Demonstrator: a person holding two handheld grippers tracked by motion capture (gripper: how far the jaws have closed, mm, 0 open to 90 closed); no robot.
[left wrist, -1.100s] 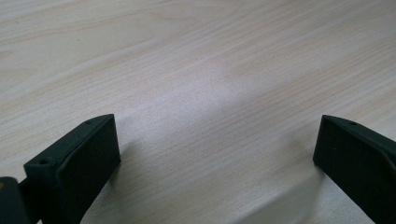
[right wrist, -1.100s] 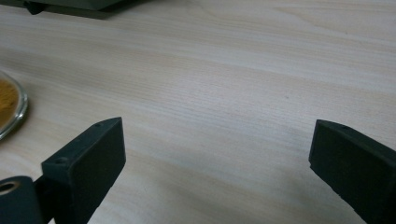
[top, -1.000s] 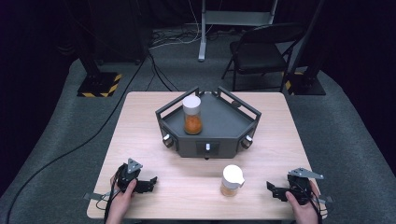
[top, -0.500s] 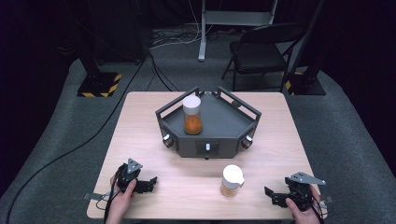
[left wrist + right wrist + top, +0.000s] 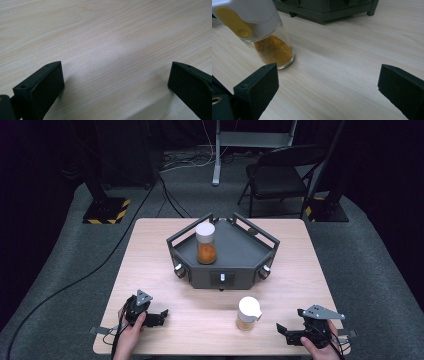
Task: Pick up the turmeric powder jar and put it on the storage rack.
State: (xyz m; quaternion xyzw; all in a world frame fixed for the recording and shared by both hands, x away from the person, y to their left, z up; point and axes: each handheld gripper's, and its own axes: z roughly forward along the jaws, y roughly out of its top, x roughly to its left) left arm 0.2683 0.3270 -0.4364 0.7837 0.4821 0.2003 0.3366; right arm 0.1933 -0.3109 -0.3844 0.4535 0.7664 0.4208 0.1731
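Note:
A spice jar (image 5: 248,313) with a white cap and orange powder stands on the wooden table (image 5: 150,250), near its front edge. In the right gripper view this jar (image 5: 274,50) sits at the upper left, beyond the left jaw and outside the gap. My right gripper (image 5: 286,334) (image 5: 328,82) rests open to the jar's right, jaws pointing toward it. A second jar (image 5: 205,243) of orange powder stands upright in the dark grey tray (image 5: 240,270) at the table's middle. My left gripper (image 5: 157,317) (image 5: 115,85) lies open at the front left over bare wood.
The tray (image 5: 324,11) has raised rails and knobs on its front faces. Beyond the table are a folding chair (image 5: 280,175), a stand post (image 5: 216,155) and cables on the grey floor. Bare wood lies between the two grippers.
My right gripper has drifted slightly back toward the table's front edge. The left gripper and both jars have stayed where they were.

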